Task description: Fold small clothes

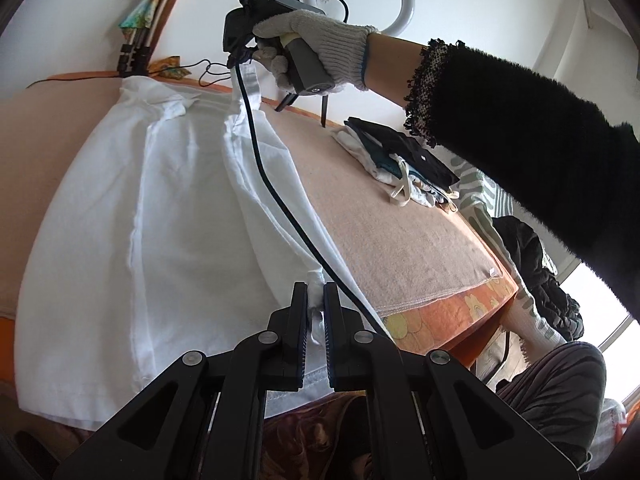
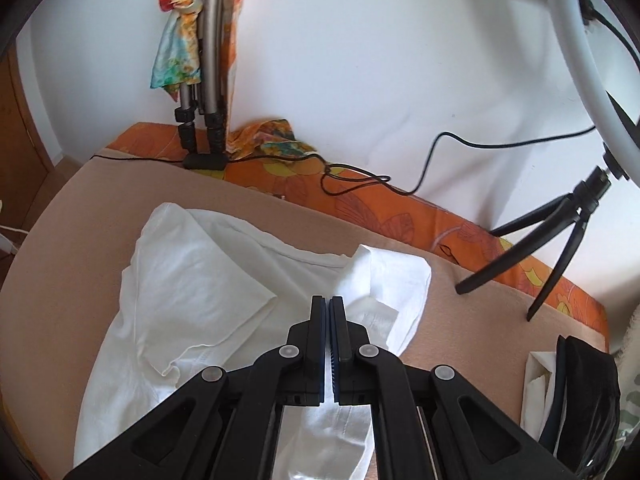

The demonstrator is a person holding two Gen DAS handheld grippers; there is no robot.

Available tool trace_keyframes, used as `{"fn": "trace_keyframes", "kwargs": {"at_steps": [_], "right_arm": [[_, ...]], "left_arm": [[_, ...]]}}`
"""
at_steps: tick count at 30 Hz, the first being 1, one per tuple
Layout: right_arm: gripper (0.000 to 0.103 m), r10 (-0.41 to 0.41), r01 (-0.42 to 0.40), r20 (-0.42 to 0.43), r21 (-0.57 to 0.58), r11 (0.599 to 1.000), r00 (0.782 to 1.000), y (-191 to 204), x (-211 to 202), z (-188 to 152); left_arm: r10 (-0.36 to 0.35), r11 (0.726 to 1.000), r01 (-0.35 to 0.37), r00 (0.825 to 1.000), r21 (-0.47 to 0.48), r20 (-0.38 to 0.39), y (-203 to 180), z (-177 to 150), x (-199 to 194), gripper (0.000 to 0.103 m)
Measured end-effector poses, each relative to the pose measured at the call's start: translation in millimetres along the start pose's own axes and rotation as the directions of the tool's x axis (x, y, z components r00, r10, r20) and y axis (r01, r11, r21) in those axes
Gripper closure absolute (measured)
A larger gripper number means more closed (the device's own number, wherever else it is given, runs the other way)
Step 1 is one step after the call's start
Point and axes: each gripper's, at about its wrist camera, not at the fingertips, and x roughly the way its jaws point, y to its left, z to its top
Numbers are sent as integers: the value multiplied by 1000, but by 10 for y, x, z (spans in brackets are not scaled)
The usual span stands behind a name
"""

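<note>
Left wrist: left gripper (image 1: 316,294) pinches crumpled white shirt (image 1: 160,216).

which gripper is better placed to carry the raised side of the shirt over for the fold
Both share it. The left gripper pinches the hem corner of the white t-shirt; the right gripper, jaws shut, appears to hold the shoulder end. Neither alone is better.

No readable text, brand, number or sign anywhere. Small white tag on the black folded garment (image 1: 421,157) is too small to read.
</note>
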Motion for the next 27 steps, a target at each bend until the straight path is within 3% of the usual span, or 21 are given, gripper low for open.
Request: {"fn": "trace_keyframes", "kwargs": {"at_steps": [5,10,12,13,14,16,19,24,27], "right_arm": [[103,-17,16,-22,-56,998,1000,335,153,33],[101,5,-6,-29,-29,1000,1000,366,237,52],[78,56,-56,-31,5,998,998,313,190,54],[61,82,-81,-23,21,996,996,284,143,48],[58,90,-90,-12,25,996,996,254,81,31],[58,76,-76,-9,13,997,997,211,-32,-32],[60,134,-134,-72,-2,991,988,172,-92,-207],[63,100,-106,-169,-26,994,981,162,20,-521],[77,101,-104,-189,-7,995,977,134,119,-584]], "left_arm": [[7,1000,-7,1000,-11,2,71,-29,-34,97],[6,1000,-7,999,-12,-35,100,-48,-23,95],[10,999,-11,999,-31,-46,128,-57,-49,91],[17,999,-19,999,-43,-47,142,-63,-68,85],[20,998,-22,999,-52,-46,149,-63,-82,82],[22,998,-24,999,-58,-47,166,-62,-91,78],[10,996,-16,998,-88,-66,202,-55,-50,78],[23,994,-31,997,-105,-77,230,-75,-14,78],[22,994,-30,997,-105,-75,237,-76,-14,79]]}}
